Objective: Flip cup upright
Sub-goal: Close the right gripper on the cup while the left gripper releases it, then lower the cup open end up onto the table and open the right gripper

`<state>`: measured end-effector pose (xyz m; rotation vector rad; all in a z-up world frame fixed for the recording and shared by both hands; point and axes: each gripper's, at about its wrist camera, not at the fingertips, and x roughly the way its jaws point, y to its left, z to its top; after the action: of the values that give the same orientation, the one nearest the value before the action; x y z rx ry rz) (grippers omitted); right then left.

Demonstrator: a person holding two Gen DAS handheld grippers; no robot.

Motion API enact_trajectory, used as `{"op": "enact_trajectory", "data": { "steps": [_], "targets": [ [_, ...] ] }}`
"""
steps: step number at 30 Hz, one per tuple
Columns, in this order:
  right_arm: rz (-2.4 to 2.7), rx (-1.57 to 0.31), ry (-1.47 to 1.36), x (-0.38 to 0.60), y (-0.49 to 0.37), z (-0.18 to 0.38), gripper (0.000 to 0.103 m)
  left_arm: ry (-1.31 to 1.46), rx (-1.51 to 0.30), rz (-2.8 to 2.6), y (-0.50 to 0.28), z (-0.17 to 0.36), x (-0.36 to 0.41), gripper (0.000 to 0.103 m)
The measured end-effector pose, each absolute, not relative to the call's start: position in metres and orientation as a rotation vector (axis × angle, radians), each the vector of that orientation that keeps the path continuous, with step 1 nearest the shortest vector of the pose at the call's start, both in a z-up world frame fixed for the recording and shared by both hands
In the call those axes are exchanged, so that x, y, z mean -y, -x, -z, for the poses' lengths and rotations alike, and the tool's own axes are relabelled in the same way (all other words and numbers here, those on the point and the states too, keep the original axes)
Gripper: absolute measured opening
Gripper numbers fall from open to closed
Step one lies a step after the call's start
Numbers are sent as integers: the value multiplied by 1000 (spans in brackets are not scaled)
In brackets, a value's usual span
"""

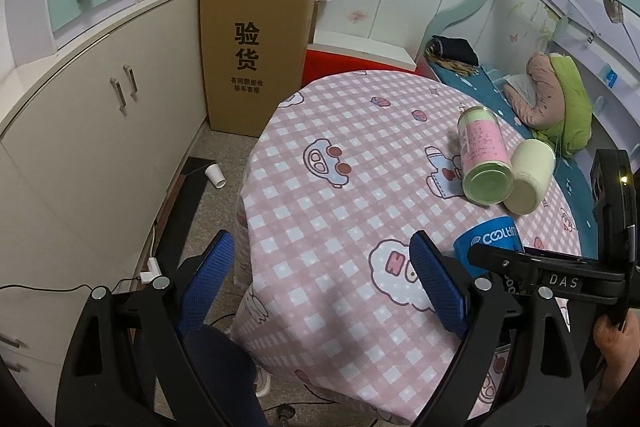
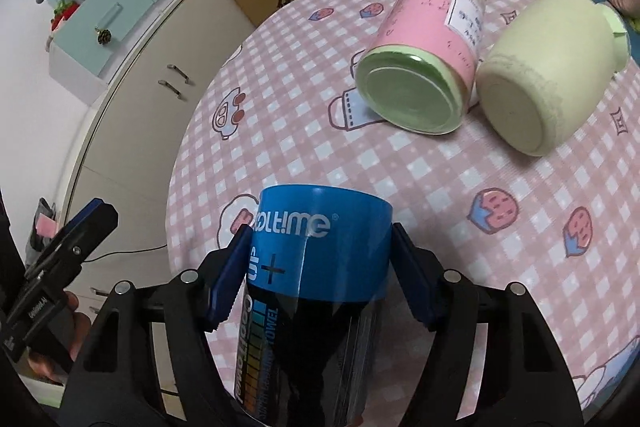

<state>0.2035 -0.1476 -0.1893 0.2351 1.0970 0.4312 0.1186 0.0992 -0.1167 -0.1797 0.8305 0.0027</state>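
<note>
A blue "Cooltime" cup (image 2: 316, 259) sits between the blue pads of my right gripper (image 2: 320, 275), which is shut on it at the table's near edge; it also shows in the left wrist view (image 1: 488, 241). A pink and green cup (image 2: 424, 51) lies on its side, base toward me, touching a cream cup (image 2: 548, 67) that also lies on its side. Both show in the left wrist view, the pink cup (image 1: 484, 155) and the cream cup (image 1: 528, 175). My left gripper (image 1: 320, 283) is open and empty over the table's near left edge.
The round table (image 1: 340, 187) has a pink checked cloth with cartoon prints. A tall cardboard box (image 1: 252, 47) stands behind it by white cabinets (image 1: 100, 127). A paper cup (image 1: 215, 175) lies on the floor. A bed (image 1: 540, 99) is at the right.
</note>
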Motion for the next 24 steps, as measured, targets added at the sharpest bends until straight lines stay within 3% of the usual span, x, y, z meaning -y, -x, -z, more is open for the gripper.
{"op": "enact_trajectory", "data": {
  "steps": [11, 24],
  "targets": [
    [-251, -755, -46, 169, -152, 129, 67, 164, -814, 17, -114, 109, -81, 86],
    [-213, -698, -30, 169, -126, 133, 67, 145, -789, 32, -98, 99, -69, 86]
  ]
}}
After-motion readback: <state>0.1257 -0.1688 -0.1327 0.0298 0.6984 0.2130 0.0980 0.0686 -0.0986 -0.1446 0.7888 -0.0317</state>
